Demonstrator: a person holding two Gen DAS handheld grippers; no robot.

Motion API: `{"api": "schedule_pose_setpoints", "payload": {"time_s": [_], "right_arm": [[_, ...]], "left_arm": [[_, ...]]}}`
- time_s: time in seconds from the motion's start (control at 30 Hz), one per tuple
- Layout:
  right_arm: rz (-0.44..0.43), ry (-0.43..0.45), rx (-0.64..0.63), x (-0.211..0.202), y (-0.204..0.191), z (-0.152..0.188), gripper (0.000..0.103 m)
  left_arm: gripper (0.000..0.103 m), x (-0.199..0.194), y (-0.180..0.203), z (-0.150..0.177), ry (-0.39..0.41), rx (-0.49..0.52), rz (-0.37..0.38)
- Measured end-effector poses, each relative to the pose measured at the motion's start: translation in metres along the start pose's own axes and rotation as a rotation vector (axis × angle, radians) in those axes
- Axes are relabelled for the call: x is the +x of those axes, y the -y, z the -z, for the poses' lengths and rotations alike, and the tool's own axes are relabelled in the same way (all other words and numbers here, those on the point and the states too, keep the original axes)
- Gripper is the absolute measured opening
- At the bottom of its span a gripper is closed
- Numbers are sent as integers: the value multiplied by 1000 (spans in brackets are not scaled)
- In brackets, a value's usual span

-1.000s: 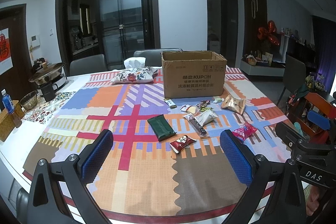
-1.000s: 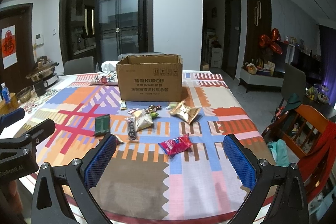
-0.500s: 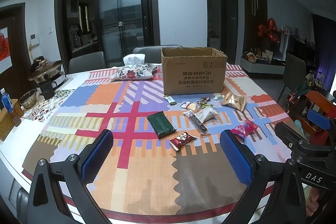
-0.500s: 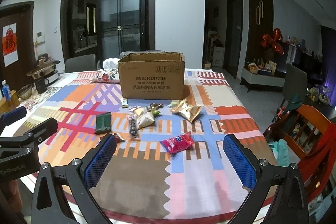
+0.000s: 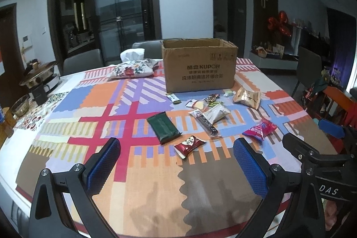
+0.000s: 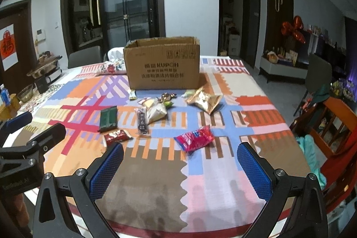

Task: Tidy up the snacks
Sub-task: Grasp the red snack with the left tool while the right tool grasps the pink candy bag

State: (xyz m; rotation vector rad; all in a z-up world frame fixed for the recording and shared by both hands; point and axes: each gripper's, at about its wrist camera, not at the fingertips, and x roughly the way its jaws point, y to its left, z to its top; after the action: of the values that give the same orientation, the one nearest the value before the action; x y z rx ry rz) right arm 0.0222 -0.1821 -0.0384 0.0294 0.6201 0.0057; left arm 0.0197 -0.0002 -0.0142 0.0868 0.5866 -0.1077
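Note:
An open cardboard box (image 5: 199,67) (image 6: 164,67) stands at the far side of the patterned tablecloth (image 5: 133,171). In front of it lie several snacks: a dark green packet (image 5: 164,127) (image 6: 108,118), a small red packet (image 5: 189,144) (image 6: 117,136), a pink-red packet (image 5: 260,129) (image 6: 194,138), a gold bag (image 5: 247,99) (image 6: 204,99), a white bag (image 5: 217,114) (image 6: 157,112) and a long dark bar (image 5: 206,123) (image 6: 142,121). My left gripper (image 5: 176,164) is open above the near table edge, nothing between its fingers. My right gripper (image 6: 180,167) is open too, just short of the pink-red packet.
A floral cushion (image 5: 133,68) and a white tissue pack (image 5: 132,54) lie left of the box. A pot on a stand (image 5: 40,78), a glass bowl (image 5: 20,105) and a bottle (image 6: 4,94) crowd the table's left edge. Chairs stand behind and to the right (image 6: 334,126).
Both grippers have tilted down and edged slightly toward the snacks, so the table fills more of each view. Nothing on the table has moved.

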Motion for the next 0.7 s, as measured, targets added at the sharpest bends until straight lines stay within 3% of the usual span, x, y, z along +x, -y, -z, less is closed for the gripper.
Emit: {"api": "schedule_pose_setpoints", "payload": {"time_s": [0.27, 0.7], "right_arm": [[16, -60, 74, 32, 12, -6, 103], [-8, -171, 130, 97, 23, -8, 97]], "left_arm": [[88, 35, 13, -5, -15, 73, 17], [68, 115, 24, 2, -174, 129, 48]]}}
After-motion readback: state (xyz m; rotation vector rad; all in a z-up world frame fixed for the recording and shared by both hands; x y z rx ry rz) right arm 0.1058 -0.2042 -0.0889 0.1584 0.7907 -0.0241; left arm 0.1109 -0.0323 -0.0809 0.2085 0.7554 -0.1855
